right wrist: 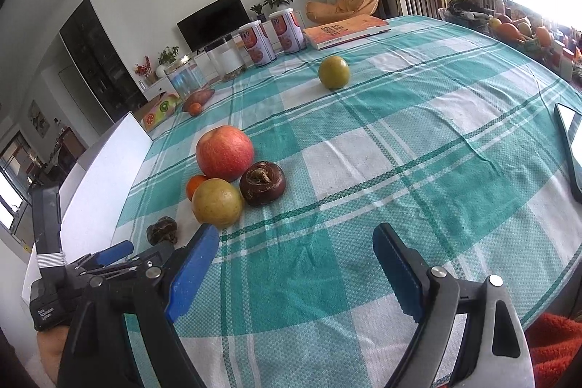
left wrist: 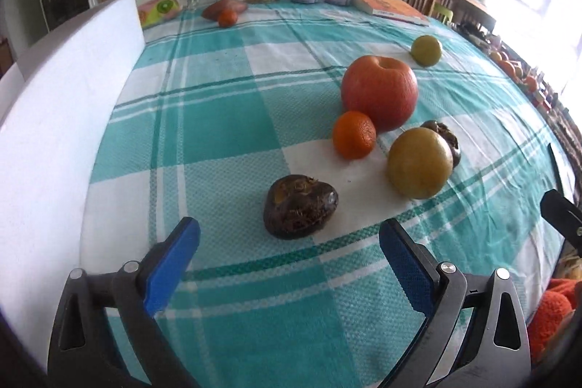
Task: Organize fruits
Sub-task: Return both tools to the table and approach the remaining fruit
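The left gripper [left wrist: 289, 244] is held with jaws spread and empty just short of the dark chestnut [left wrist: 300, 211] near the table's [left wrist: 225, 119] front edge, presumably for grasping, while the right gripper [right wrist: 294, 253] is kept apart and empty.

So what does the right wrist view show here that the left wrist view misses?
Right wrist only: the whole left gripper, open, beside the small dark brown fruit, and the phone's lit face. Left wrist only: that dark fruit close up, just ahead of open jaws. Both: red apple, yellow pear, mandarin, green fruit.
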`<state>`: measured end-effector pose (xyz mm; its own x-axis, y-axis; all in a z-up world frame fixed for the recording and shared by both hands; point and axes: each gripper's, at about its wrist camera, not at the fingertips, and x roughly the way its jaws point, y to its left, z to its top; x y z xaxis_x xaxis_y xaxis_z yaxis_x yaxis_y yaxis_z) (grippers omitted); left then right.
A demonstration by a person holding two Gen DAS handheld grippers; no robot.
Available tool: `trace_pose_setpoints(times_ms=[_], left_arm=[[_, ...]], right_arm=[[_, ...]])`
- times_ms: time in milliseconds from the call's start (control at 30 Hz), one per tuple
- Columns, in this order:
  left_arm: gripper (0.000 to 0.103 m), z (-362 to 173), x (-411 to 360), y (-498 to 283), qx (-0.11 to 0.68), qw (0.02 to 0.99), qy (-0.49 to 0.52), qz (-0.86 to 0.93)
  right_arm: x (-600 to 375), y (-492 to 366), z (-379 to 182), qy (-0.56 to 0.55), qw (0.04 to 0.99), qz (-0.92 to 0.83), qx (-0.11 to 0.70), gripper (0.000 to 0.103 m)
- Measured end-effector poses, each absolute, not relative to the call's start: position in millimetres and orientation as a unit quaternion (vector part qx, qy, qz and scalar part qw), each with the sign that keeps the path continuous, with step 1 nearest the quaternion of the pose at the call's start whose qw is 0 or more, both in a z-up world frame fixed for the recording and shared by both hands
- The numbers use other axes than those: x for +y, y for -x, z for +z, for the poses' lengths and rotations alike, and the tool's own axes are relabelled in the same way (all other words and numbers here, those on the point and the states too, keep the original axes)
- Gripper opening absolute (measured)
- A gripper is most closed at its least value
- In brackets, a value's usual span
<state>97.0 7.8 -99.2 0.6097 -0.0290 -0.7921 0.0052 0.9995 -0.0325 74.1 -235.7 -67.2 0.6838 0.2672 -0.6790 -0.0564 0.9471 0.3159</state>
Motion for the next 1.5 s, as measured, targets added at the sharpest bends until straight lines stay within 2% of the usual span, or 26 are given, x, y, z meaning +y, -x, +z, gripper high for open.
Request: trace_pose_setpoints(times_ms=[100, 1500], left_arm=[[0.100, -109.6, 4.8, -105.6, 0.446, 0.895, -0.022, 0.012], [0.102, -115.7, 16.5, -112.6, 0.450, 0.893, 0.001, -0.005]], right_arm=[[-236.0, -74.9, -67.6, -0.138, 0.906, 0.090, 0.389, 0.087], [-225.7, -82.1, -72.8, -0.119, 0.900, 0.098, 0.408, 0.087]])
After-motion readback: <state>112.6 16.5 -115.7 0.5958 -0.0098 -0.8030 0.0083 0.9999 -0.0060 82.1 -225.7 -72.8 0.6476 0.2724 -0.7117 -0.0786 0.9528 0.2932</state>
